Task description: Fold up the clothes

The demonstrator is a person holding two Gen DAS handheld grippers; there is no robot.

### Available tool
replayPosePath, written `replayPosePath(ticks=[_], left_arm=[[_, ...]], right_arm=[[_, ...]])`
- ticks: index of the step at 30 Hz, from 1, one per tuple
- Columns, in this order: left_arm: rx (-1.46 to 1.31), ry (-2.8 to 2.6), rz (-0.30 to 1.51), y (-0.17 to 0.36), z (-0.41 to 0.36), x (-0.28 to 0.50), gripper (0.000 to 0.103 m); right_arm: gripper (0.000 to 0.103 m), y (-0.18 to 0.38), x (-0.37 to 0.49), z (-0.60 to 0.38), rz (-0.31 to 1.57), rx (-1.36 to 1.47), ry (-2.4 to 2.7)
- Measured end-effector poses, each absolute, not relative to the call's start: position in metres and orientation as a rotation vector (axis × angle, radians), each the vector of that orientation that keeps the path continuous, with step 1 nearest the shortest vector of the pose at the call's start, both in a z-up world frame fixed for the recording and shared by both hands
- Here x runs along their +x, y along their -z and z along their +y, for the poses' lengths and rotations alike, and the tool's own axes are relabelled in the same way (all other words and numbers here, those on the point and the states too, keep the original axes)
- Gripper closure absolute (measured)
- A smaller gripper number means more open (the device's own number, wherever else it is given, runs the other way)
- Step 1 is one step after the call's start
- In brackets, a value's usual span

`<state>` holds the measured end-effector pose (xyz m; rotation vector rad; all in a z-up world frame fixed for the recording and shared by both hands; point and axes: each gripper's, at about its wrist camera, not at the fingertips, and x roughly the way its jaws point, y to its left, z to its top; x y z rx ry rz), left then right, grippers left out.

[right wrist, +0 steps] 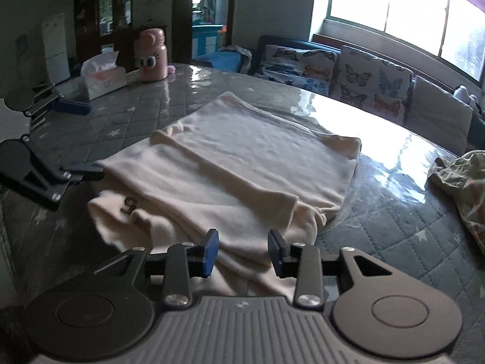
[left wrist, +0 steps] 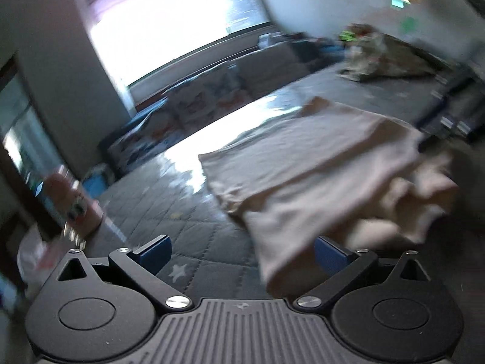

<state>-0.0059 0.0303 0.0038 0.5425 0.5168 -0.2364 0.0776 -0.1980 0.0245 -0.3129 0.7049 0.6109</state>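
**Cream garment part-folded on a quilted table**

Cream garment [right wrist: 230,163] lies flat mid-table, its sides turned in, with a looser bunched end nearest the right claw [right wrist: 243,250]; table [right wrist: 394,212] carries a glossy grey quilted cover. Right claw spread, its blue pads just above the near hem, nothing pinched. Left claw [left wrist: 242,256] likewise spread and empty, beside the garment's edge; its view is motion-blurred. Patterned cloth [right wrist: 463,188] waits at the far right; tissue box [right wrist: 103,74] and pink flask [right wrist: 151,56] stand well apart at the back.

Risks, as judged: pinching only the top layer of the bunched end would pull the fold open; the slick cover may let the whole garment slide when lifted; uneven claw heights would skew the next fold.
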Motion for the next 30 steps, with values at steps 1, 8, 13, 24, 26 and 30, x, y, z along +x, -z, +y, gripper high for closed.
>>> replayPosePath(ticks=[1, 8, 13, 24, 26, 30], left_arm=[[0.579, 0.266, 0.503, -0.002, 0.026, -0.013, 0.005], [0.670, 0.411, 0.452, 0.015, -0.005, -0.030, 0.032], [0.659, 0.474, 0.436, 0.017, -0.014, -0.028, 0.070], [0.467, 0.459, 0.462, -0.015, -0.006, 0.009, 0.094], [0.431, 0.454, 0.472, -0.021, -0.005, 0.020, 0.094], [0.372, 0.448, 0.504, -0.028, -0.003, 0.037, 0.094]], right_arm=[[0.063, -0.025, 0.076, -0.198, 0.704, -0.318, -0.616], [0.053, -0.027, 0.067, -0.200, 0.701, -0.356, -0.649], [0.049, -0.028, 0.061, -0.201, 0.701, -0.379, -0.675], [0.035, -0.023, 0.051, -0.190, 0.649, -0.470, -0.771], [0.035, -0.020, 0.052, -0.186, 0.631, -0.489, -0.781], [0.035, -0.016, 0.054, -0.177, 0.594, -0.525, -0.803]])
